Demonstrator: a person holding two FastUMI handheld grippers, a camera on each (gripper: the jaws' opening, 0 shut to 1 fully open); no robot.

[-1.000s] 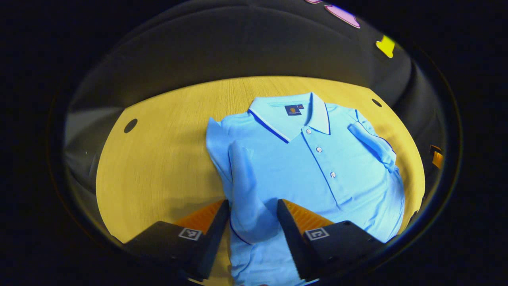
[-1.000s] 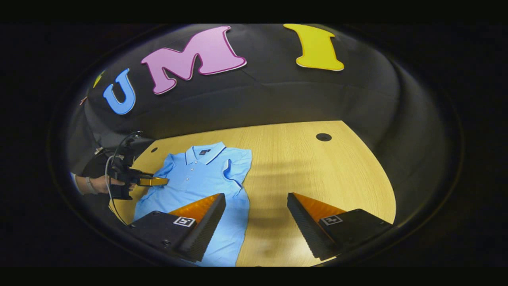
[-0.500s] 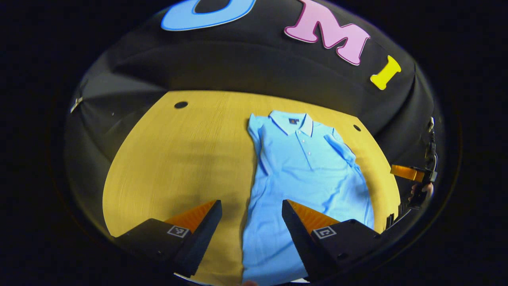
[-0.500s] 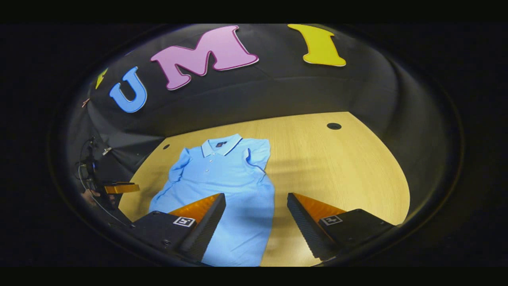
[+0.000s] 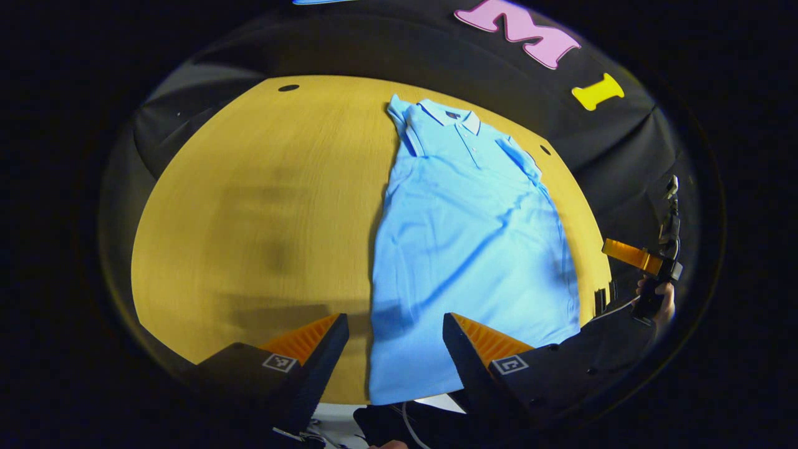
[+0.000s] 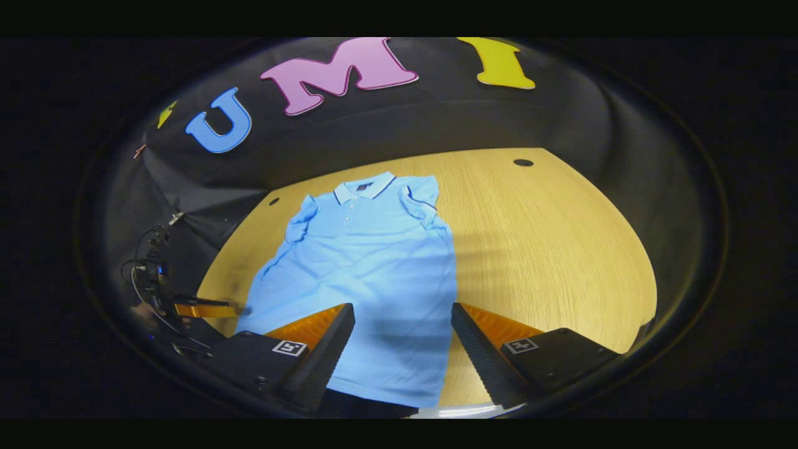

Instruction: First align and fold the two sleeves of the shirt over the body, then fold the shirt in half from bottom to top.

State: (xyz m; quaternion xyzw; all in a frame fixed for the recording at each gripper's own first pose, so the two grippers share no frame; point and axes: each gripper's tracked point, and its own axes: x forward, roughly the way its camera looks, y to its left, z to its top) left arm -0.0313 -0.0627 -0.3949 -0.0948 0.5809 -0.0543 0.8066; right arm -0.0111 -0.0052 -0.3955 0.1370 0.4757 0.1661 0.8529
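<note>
A: What has been changed in the last second?

B: A second ago the shirt's [image 5: 467,243] left sleeve [image 5: 404,121] was hanging between the left gripper's [image 5: 394,349] fingers. Now it has been let go and is laid over the body. The gripper has been pulled back toward the near edge of the table [image 5: 249,206].

A: And the other sleeve?

B: The right sleeve [image 6: 421,204] is seen folded in over the body too. So the sleeve step can be judged as done. The bottom-to-top fold has not been started.

A: Where is the shirt kept?

B: It is spread flat on the table, collar [image 6: 363,187] at the far side, hem [image 6: 380,390] at the near edge.

A: How are the jaws held?

B: The left gripper's jaws are spread wide, and nothing is held. Only the near left corner of the hem is seen between them. The right gripper [image 6: 403,349] is spread wide too, and nothing is gripped. The near right part of the hem is seen between its fingers.

A: What is likely needed next?

B: The two hem corners would probably have to be pinched and carried up to the collar.
</note>
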